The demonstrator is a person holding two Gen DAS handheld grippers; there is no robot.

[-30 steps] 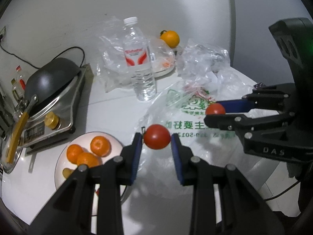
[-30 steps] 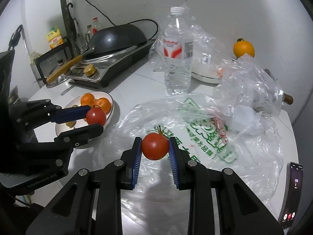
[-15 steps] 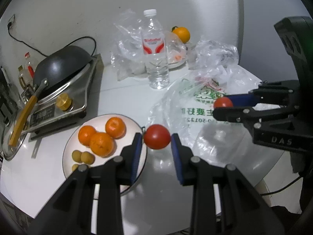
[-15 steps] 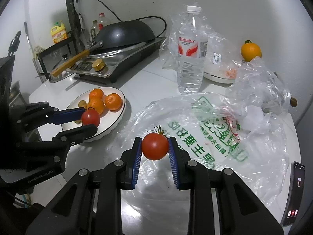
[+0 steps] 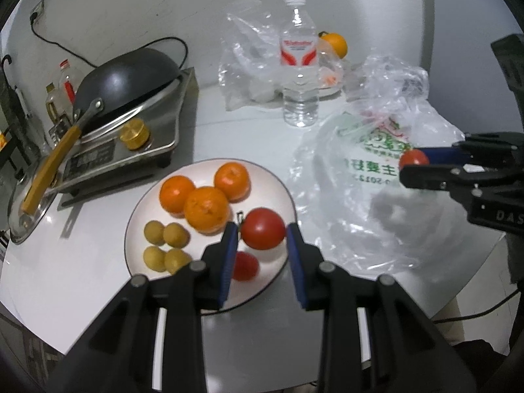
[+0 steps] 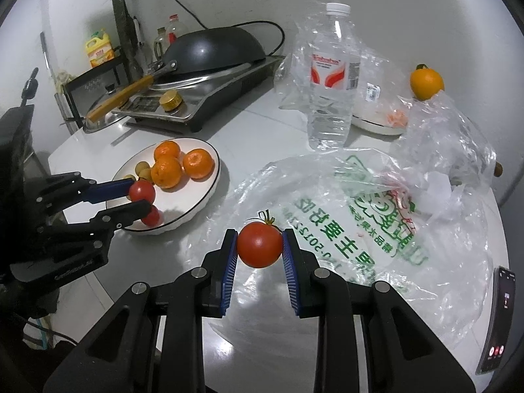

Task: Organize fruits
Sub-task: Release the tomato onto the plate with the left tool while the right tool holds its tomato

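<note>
My left gripper point(image 5: 262, 231) is shut on a red tomato point(image 5: 263, 228) and holds it over the near right part of a white plate point(image 5: 137, 211). The plate holds three oranges point(image 5: 205, 209), several small yellow-green fruits point(image 5: 166, 245) and a smaller red tomato point(image 5: 245, 266). My right gripper point(image 6: 259, 245) is shut on a second red tomato point(image 6: 259, 244) above a flattened clear plastic bag point(image 6: 360, 229). The right wrist view shows the left gripper point(image 6: 139, 198), its tomato point(image 6: 141, 191) and the plate point(image 6: 203, 193).
A water bottle point(image 5: 299, 62) stands behind the bag. A black wok on a steel cooker point(image 5: 131, 111) sits at the left. An orange point(image 6: 426, 81) and a white dish point(image 6: 376, 124) sit under crumpled bags at the back. A phone point(image 6: 497, 314) lies at the right edge.
My left gripper has moved left with its tomato, from over the plastic bag to over the plate. The right gripper still holds its tomato over the bag.
</note>
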